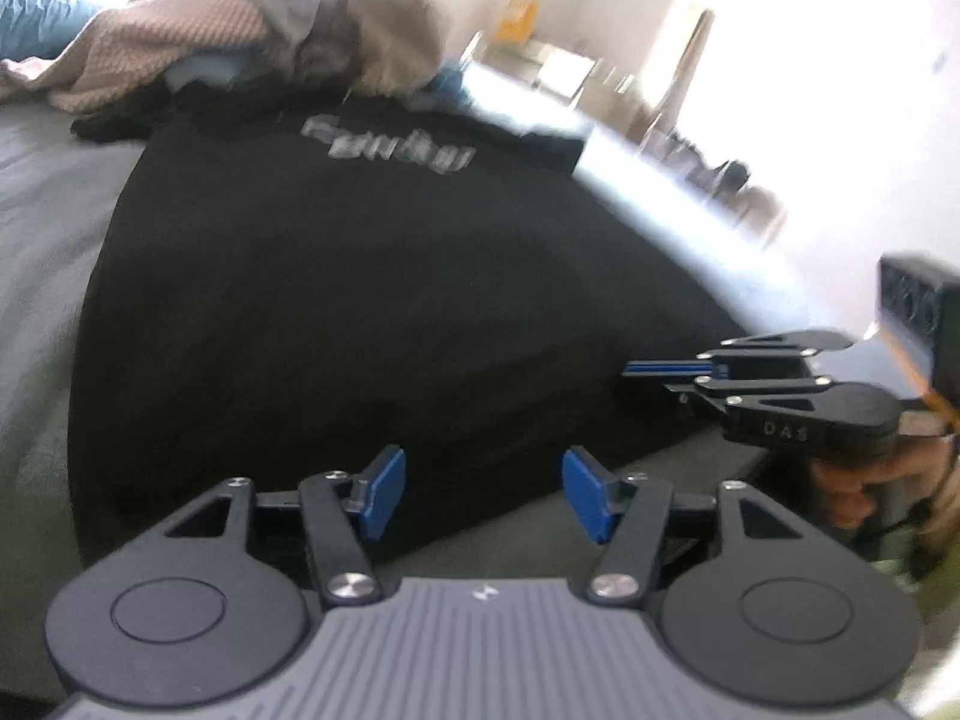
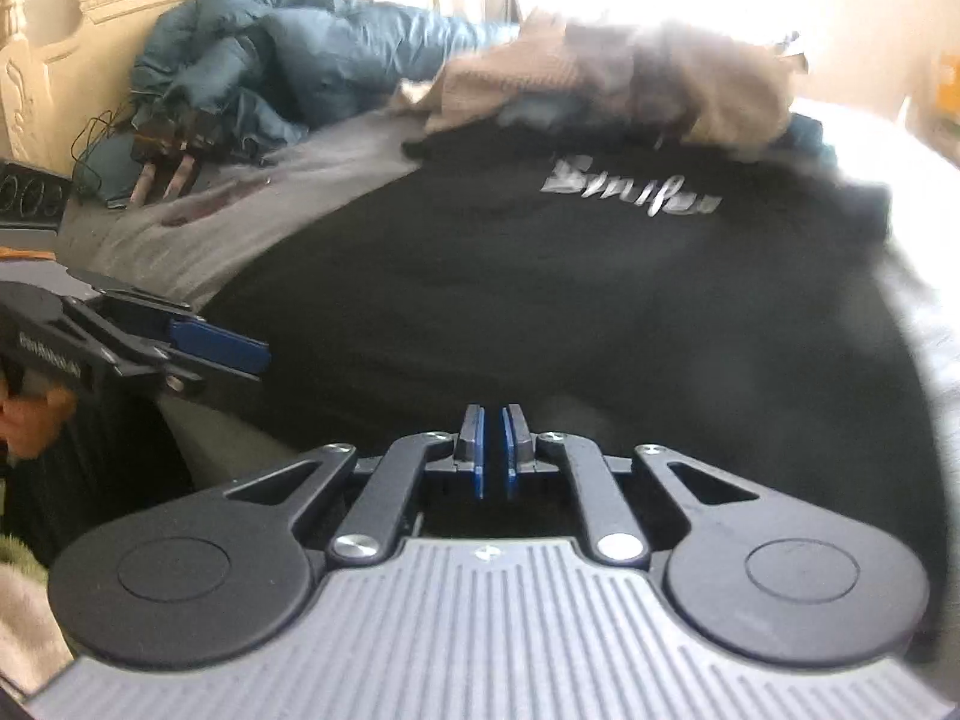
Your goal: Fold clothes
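We see a black shirt (image 1: 360, 300) with silver lettering (image 2: 630, 189) lying flat on the grey bed sheet (image 1: 36, 276), its hem at the near edge. The left gripper (image 1: 483, 495) hangs over the near hem with its 2 blue pads (image 1: 384, 489) released, nothing between them. The right gripper (image 2: 493, 450) sits to its right, jaws clenched with no cloth visible between them. A clothes pile (image 2: 630, 84) lies at the far side.
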A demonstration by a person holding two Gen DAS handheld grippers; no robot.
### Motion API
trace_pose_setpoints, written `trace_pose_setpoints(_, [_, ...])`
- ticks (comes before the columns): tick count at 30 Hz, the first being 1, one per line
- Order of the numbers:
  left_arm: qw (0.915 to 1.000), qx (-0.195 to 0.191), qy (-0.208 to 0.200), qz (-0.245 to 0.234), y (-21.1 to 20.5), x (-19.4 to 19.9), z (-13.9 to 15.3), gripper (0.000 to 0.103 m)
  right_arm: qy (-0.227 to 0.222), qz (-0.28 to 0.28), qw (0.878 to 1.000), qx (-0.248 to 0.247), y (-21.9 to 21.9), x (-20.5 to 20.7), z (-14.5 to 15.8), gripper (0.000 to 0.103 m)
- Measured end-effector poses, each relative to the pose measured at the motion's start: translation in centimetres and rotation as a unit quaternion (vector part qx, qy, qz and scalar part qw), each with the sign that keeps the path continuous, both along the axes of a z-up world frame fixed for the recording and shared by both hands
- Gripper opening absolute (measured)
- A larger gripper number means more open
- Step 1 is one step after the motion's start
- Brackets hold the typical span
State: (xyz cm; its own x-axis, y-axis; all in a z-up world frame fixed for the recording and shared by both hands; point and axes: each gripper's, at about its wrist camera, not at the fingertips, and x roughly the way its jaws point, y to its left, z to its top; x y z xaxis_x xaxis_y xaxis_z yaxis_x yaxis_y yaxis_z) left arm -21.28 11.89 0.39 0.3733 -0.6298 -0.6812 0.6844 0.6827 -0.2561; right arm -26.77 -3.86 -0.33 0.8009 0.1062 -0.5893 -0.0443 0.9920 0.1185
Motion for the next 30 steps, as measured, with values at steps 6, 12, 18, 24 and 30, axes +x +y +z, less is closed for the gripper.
trace_pose_setpoints(6, [0.9968,0.057,-0.056,-0.006,-0.8,-3.4,1.9,0.060,0.067,-0.022,0.997,0.036,-0.8,-3.1,-1.4,0.007])
trace_pose_setpoints(12, [0.9879,0.037,-0.148,0.029,-4.8,-1.6,6.3,0.091,-0.013,-0.060,0.996,0.067,-4.2,-3.7,3.5,0.007])
trace_pose_setpoints(18, [0.9816,0.113,-0.102,0.116,-9.0,3.9,3.6,0.089,-0.021,-0.120,0.992,0.027,-7.3,0.9,3.1,0.008])
trace_pose_setpoints(24, [0.9779,0.142,-0.070,0.136,-8.9,5.5,1.1,0.089,0.048,-0.125,0.991,0.010,-7.9,0.1,-0.9,0.007])
trace_pose_setpoints(30, [0.9773,0.129,-0.074,0.151,-8.5,5.3,0.6,0.092,0.089,-0.154,0.984,-0.004,-8.7,-3.8,1.8,0.008])
